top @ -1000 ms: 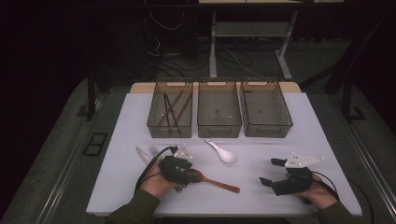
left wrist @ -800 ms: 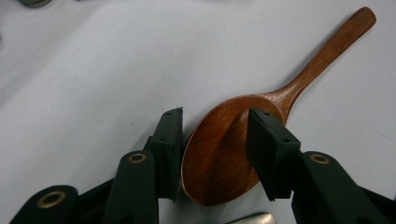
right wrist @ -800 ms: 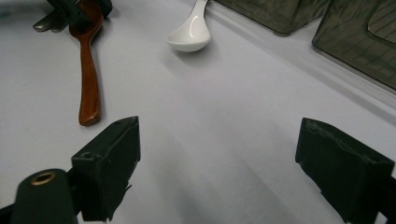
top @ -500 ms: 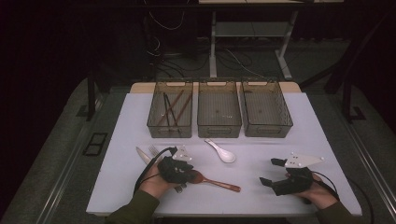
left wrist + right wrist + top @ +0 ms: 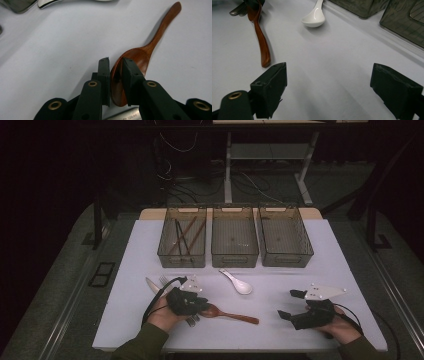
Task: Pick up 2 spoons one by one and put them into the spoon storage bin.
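Resting on the white table (image 5: 125, 285), the left hand (image 5: 162, 312) lies low and angled rightward; the left gripper (image 5: 115, 65) has just been closing, its jaws pinching the bowl rim of the wooden spoon (image 5: 140, 57) lying near the front edge; the right gripper (image 5: 328, 82) idles beside it, jaws wide apart.

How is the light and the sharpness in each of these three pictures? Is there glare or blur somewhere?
High view: only the white table is lit, the room behind is dark, and the picture is soft and grainy. Left gripper view: the wooden spoon is sharp with a mild sheen; the far things at the top edge are blurred. Right gripper view: glare on the white spoon; the near jaws are slightly soft.
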